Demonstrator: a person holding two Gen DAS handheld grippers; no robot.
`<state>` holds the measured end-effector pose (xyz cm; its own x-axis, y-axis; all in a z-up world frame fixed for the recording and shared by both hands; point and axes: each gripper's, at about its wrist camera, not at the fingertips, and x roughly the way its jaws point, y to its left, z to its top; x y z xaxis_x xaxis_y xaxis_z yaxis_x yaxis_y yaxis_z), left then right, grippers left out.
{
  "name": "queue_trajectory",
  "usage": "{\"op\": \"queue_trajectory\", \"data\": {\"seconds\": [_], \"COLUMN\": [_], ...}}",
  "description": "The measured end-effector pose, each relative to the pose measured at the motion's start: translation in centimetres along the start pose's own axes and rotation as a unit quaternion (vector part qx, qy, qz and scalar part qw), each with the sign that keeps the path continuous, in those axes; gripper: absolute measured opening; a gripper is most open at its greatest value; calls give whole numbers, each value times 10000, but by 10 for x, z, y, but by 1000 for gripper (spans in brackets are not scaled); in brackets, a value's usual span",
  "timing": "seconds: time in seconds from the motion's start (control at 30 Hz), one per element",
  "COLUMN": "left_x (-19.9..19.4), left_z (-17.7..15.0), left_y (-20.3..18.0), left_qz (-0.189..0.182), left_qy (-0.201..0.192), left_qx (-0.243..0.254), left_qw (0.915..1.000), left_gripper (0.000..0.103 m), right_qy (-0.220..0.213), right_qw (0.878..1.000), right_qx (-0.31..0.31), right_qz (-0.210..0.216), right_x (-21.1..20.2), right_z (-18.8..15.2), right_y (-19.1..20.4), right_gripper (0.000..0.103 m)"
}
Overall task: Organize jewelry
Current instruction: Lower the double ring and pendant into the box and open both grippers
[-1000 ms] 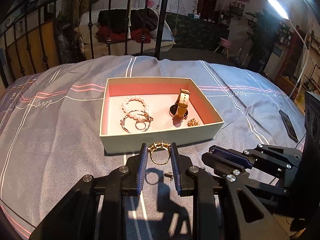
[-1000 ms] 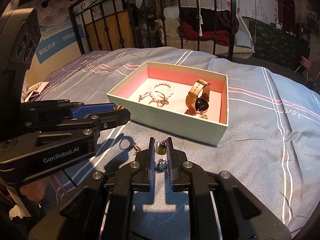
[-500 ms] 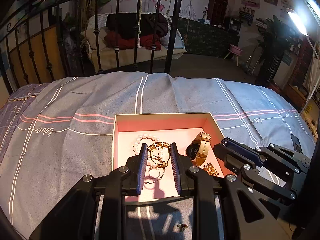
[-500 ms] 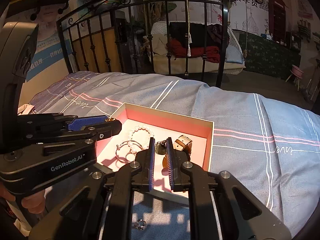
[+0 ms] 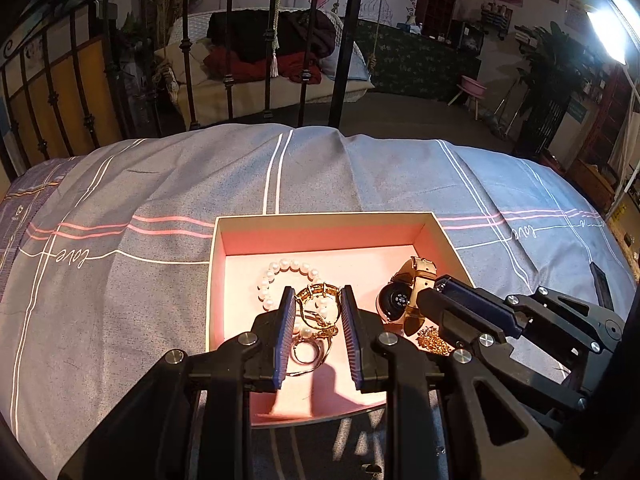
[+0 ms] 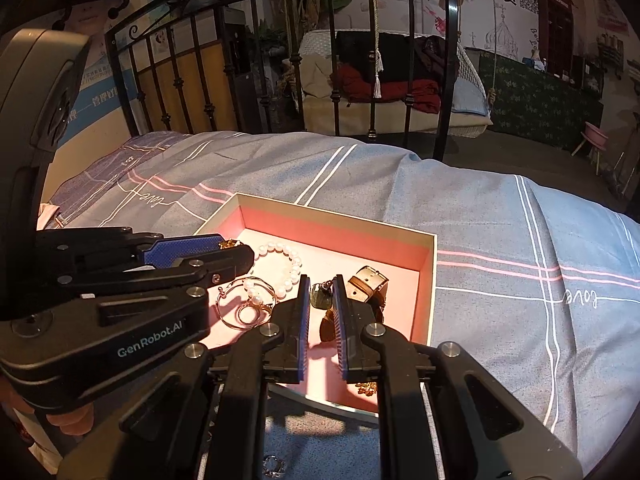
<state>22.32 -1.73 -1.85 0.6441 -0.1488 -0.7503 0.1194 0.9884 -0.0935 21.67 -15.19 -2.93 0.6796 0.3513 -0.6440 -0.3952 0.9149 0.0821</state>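
Note:
A cream box with a pink lining (image 5: 320,217) (image 6: 427,280) lies on the bed. It holds a pearl bracelet (image 5: 280,267) (image 6: 289,258), a gold-strapped watch (image 5: 400,300) (image 6: 366,286), gold hoops (image 6: 240,312) and a small gold brooch (image 5: 431,340). My left gripper (image 5: 317,298) is shut on a gold ring (image 5: 318,294) and holds it over the box. My right gripper (image 6: 322,290) is shut on a small dark pendant earring (image 6: 321,294), also over the box, near the watch.
The grey striped bedspread (image 5: 160,184) surrounds the box. A small silver piece (image 6: 274,465) lies on the bed in front of the box. A black iron bed frame (image 5: 344,40) stands behind. A dark phone (image 5: 600,284) lies at the right.
Both grippers have moved forward from in front of the box to above its inside, each still holding its piece. The small pieces left on the bed have dropped below the view.

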Motion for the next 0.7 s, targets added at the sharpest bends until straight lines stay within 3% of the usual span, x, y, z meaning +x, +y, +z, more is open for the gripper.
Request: {"op": "queue_trajectory", "data": {"seconds": [0.53, 0.6, 0.67, 0.7], "left_x": [-5, -6, -11, -15], "left_z": [0, 0, -1, -1], "left_y": [4, 5, 7, 8], "left_qz": [174, 234, 339, 355], "left_qy": [-40, -74, -174, -237], "left_qx": [-159, -174, -201, -234], "left_qw": [9997, 9995, 9991, 9988], "left_gripper": [23, 29, 52, 61], "right_qy": [75, 128, 109, 21], "right_qw": [9999, 9998, 9990, 9987], "right_qx": [-72, -134, -281, -347], "right_qz": [-129, -117, -318, -383], "right_x": [1, 1, -3, -6], "right_z": [-14, -15, -17, -18], "right_y": [4, 6, 10, 12], "right_gripper": [12, 20, 60, 65]}}
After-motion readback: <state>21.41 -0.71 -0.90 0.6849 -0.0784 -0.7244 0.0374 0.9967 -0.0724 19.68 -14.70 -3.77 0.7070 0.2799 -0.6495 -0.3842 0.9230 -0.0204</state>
